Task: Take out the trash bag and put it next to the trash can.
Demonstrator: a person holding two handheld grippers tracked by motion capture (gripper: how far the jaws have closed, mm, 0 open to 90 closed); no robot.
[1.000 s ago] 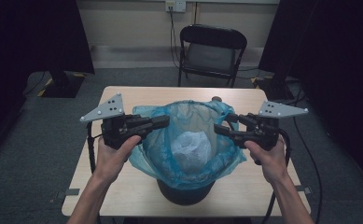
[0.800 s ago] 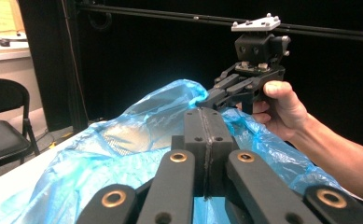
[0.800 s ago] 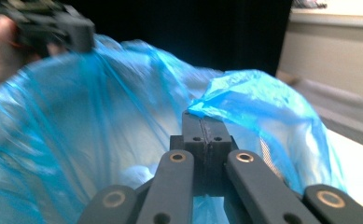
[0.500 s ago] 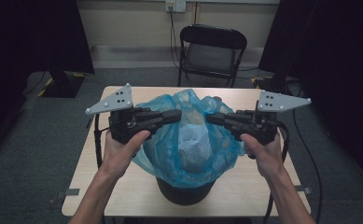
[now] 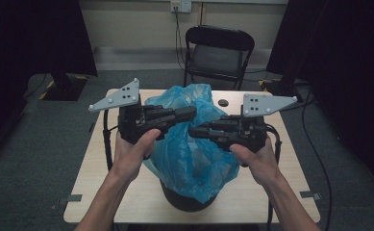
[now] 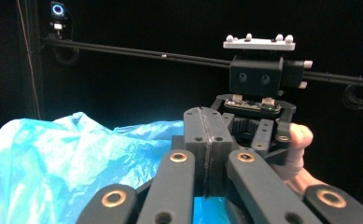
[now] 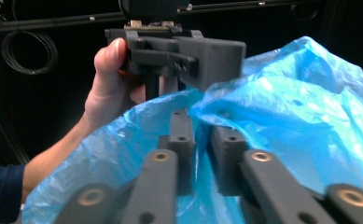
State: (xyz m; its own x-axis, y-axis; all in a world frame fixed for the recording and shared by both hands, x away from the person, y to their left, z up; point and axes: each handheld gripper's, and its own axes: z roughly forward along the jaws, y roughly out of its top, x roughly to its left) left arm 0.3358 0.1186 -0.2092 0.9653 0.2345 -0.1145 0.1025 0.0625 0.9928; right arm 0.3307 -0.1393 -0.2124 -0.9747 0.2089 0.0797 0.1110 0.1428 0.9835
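Both grippers have been raised and drawn inward: left gripper (image 5: 187, 114) and right gripper (image 5: 196, 131) now nearly meet above the bin (image 5: 187, 199). The blue bag (image 5: 194, 154) mouth, spread wide over the rim before, has been gathered up and bunched shut; white contents now hidden.

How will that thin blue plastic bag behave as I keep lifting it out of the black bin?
The thin blue plastic bag is crumpled and sagging, so probably floppy and light. Its glossy film may slip between the jaws. The round black bin might lift or tip if the bag clings.
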